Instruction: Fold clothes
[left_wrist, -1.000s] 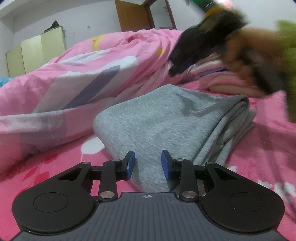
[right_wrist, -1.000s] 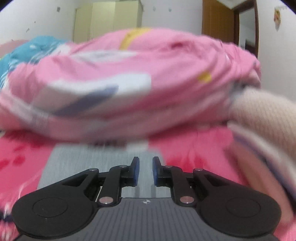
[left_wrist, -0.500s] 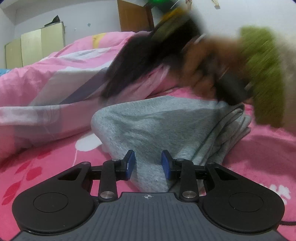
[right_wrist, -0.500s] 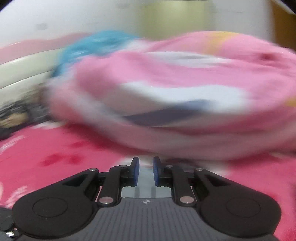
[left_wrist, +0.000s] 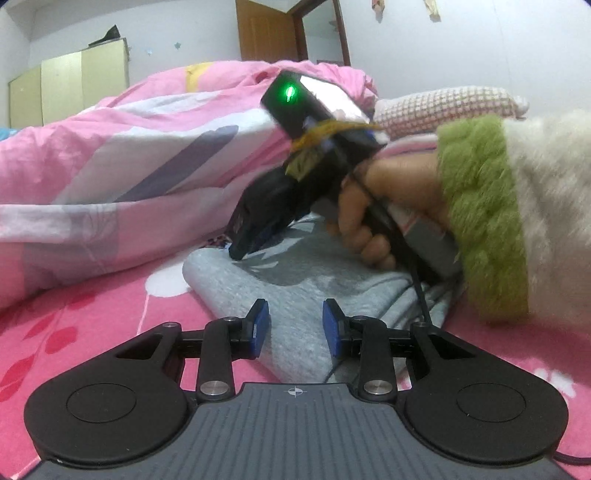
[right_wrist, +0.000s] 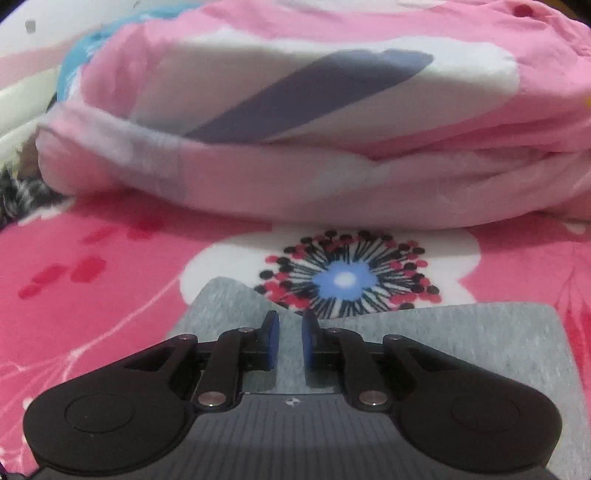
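A folded grey garment (left_wrist: 303, 280) lies on the pink flowered bed sheet (left_wrist: 92, 314). My left gripper (left_wrist: 295, 328) sits at its near edge, open, blue pads apart with grey cloth running between them but not pinched. A hand (left_wrist: 388, 195) in a green and white fuzzy sleeve (left_wrist: 480, 214) holds my right gripper (left_wrist: 236, 254), tip down on the garment's far left corner. In the right wrist view the right gripper (right_wrist: 290, 339) hovers over the grey garment (right_wrist: 461, 339) near its far edge. Its jaws are closing, a narrow gap remains and nothing is pinched.
A bunched pink, white and grey duvet (left_wrist: 129, 166) rises just behind the garment and fills the back of the right wrist view as the duvet (right_wrist: 295, 129). Folded clothes (left_wrist: 443, 107) are stacked at the back right. A wardrobe (left_wrist: 66, 88) and a door (left_wrist: 269, 29) stand beyond.
The right gripper swung in from the right and came down onto the grey garment's far left corner; its view tilted down toward the sheet. The left gripper stayed put.
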